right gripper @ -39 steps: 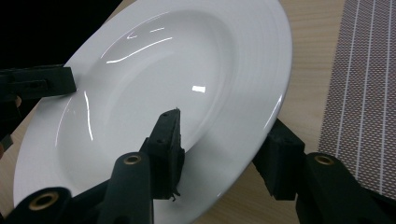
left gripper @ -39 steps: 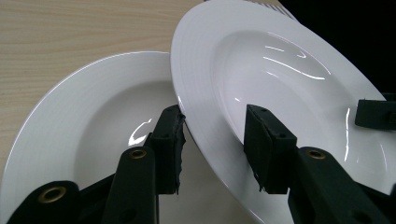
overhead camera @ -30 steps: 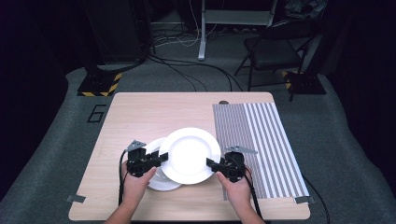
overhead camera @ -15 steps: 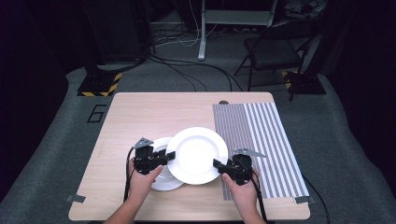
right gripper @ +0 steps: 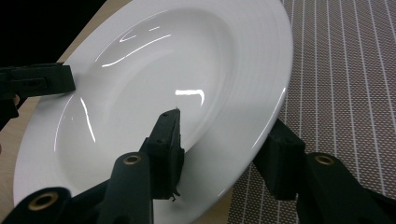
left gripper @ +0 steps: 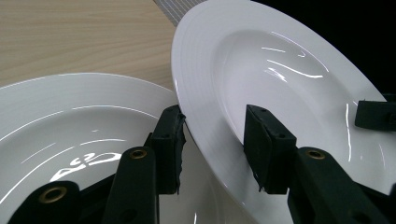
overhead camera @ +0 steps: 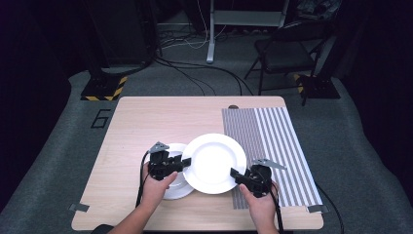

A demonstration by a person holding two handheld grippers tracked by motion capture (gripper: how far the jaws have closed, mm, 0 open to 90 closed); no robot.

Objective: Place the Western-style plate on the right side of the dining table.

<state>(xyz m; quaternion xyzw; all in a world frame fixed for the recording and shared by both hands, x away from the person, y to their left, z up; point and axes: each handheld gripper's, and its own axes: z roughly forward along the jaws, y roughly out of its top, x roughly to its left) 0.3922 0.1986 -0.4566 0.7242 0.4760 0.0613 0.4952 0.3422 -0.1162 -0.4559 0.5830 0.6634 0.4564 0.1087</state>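
A white deep plate is held up between both grippers, tilted, its right edge over the striped mat. My left gripper is shut on its left rim, one jaw under the rim and one inside the bowl. My right gripper is shut on the near right rim in the same way. A second white plate lies on the table below the left gripper, partly hidden by the held plate. In the right gripper view the right gripper straddles the rim above the mat.
The grey striped mat covers the table's right third. A small dark object sits at the mat's far edge. Bare wood lies to the left and behind the plates. A chair and cables are on the floor beyond the table.
Both grippers have carried the held plate to the right, so it overlaps the striped mat more and uncovers more of the lower plate. Both grips look unchanged.
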